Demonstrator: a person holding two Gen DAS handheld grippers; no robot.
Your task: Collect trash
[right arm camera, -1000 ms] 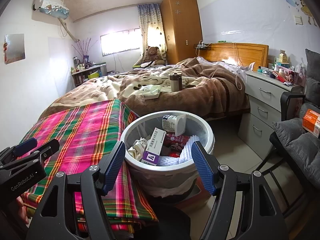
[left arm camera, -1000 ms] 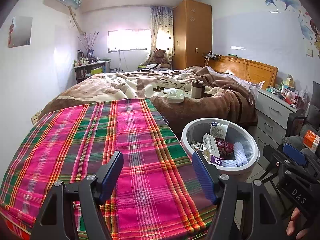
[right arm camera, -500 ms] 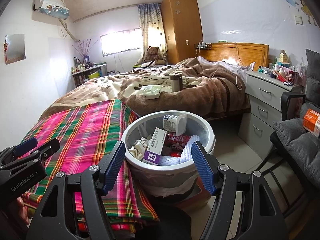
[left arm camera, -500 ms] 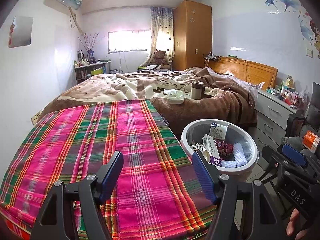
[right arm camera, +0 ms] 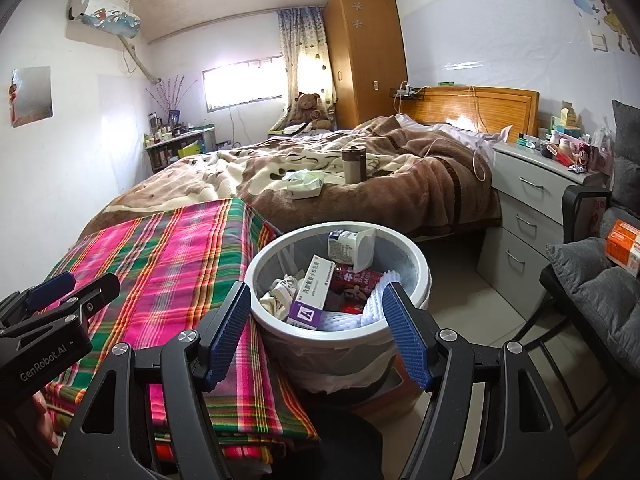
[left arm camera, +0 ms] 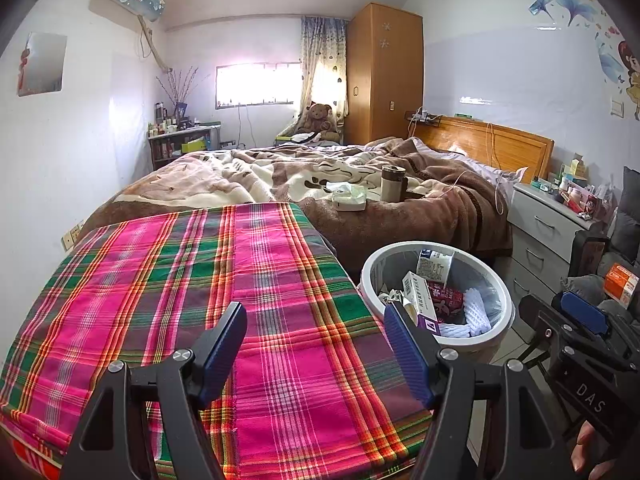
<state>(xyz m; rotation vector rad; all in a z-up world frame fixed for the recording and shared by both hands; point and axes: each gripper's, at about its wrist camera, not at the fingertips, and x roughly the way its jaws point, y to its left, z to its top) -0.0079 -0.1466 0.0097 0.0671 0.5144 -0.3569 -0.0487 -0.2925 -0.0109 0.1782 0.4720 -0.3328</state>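
Judging from the contents of the round white plastic waste bin with a clear liner (right arm camera: 416, 276), collection appears well advanced: the bin already holds a white-and-purple cardboard medicine box (right arm camera: 311, 293), a white milk carton (right arm camera: 347, 247), a red printed wrapper (right arm camera: 356, 280), white foam netting (right arm camera: 374, 308) and crumpled paper scraps (right arm camera: 280, 294). The plaid pink-and-green cloth surface (left arm camera: 200, 280) next to the bin carries no loose items in either view.

Left gripper (left arm camera: 316, 354): jaws spread wide, nothing between the blue pads, positioned above the near end of the plaid cloth. Right gripper (right arm camera: 316, 334): jaws equally wide apart and empty, positioned in front of the bin with the bin rim framed between the fingers.

Remaining work, as an estimate only: a crumpled white-and-pale-green tissue pack (right arm camera: 305, 184) lies on the brown blanket of the bed (right arm camera: 400, 184), beside an upright brown cylindrical tumbler (right arm camera: 354, 164). Whether either counts as trash cannot be determined. The bin stands on the floor, touching the corner of the plaid surface, between it and the grey drawer unit (right arm camera: 528, 216).
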